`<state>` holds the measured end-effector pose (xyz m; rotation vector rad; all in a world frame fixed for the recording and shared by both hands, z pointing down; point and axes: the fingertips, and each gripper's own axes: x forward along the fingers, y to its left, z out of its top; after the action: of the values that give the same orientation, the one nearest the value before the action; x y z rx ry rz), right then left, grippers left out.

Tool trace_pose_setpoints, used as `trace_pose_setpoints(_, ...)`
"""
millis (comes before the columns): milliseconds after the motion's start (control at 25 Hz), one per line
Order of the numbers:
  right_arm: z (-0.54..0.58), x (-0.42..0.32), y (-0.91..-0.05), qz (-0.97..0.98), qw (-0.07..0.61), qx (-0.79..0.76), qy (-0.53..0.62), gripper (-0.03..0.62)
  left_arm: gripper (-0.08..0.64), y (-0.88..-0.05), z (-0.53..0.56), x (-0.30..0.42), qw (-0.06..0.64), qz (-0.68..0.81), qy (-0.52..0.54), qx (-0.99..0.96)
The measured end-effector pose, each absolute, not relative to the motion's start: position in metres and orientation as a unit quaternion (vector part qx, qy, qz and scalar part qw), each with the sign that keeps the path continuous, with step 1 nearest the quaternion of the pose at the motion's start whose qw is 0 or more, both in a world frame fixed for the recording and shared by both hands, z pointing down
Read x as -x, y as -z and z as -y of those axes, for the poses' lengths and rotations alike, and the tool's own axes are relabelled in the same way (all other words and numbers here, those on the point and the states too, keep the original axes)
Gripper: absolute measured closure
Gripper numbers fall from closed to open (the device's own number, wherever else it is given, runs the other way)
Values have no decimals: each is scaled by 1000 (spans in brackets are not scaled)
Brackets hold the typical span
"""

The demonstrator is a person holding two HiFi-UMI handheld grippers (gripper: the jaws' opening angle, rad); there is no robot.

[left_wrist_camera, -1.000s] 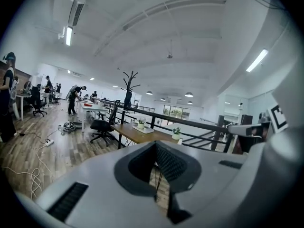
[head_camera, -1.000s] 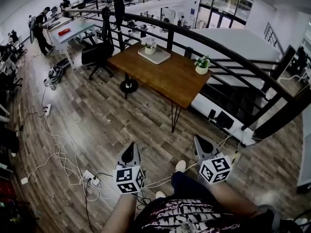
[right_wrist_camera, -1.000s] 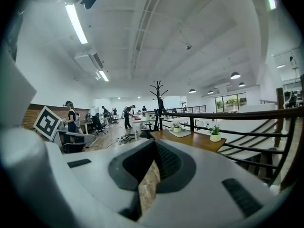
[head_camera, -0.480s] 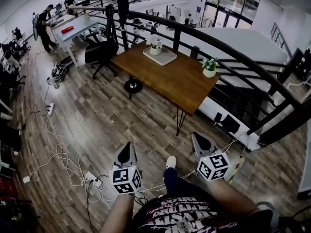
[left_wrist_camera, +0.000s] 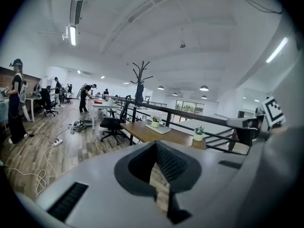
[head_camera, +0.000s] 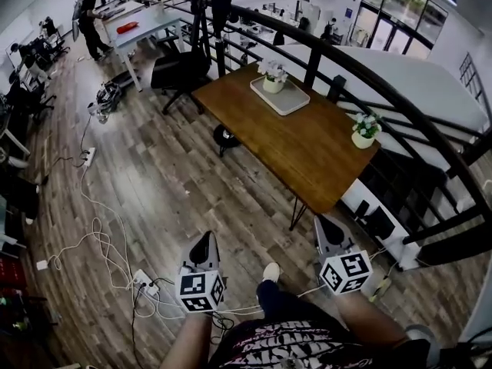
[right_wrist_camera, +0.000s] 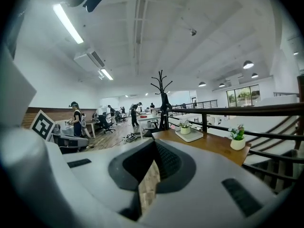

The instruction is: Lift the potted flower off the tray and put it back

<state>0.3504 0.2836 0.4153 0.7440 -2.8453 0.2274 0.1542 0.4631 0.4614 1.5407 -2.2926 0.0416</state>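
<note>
I hold both tools low in front of me, above the grey-brown wooden plank floor (head_camera: 154,175). Neither of them reaches the table. The left tool (head_camera: 204,242) is clenched: in the left gripper view its two jaws meet and nothing is between them. The right tool (head_camera: 324,226) looks the same in the right gripper view, with jaws together and empty.

Both tools point towards the long brown wooden table (head_camera: 307,148), which is well apart from them. The potted flower (head_camera: 272,75), a small white pot with pale blossoms, stands upright on the pale rectangular tray (head_camera: 292,102). The tray lies flat at the far end of the table, near the black curved metal railing (head_camera: 384,79). A second small white pot with a green plant (head_camera: 364,131) stands at the right edge of the table, apart from the tray.

Loose white cables (head_camera: 100,244) lie in loops on the floor at my left, and a white power strip (head_camera: 142,283) is just beside the left tool. Beyond the table stands a black office chair (head_camera: 181,71). Farther away, a person in dark clothes (head_camera: 94,10) is at another, white table.
</note>
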Motion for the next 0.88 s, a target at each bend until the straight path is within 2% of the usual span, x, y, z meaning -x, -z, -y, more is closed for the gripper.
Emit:
trace_pose_setpoints(400,-167,-328,-424,958,85,-250,-109,594,552,-450,-331,-136,225,797,12,-561)
trace_pose_setpoints(600,-135,-333,-419,957,64,-257,-116,594,552,-433,-290,-130,205,794,-24,-572)
trace_pose_setpoints(880,-110,-326,-424,961,76,-214,-161,594,552,-418,-229,-144,193,786,-33,-587)
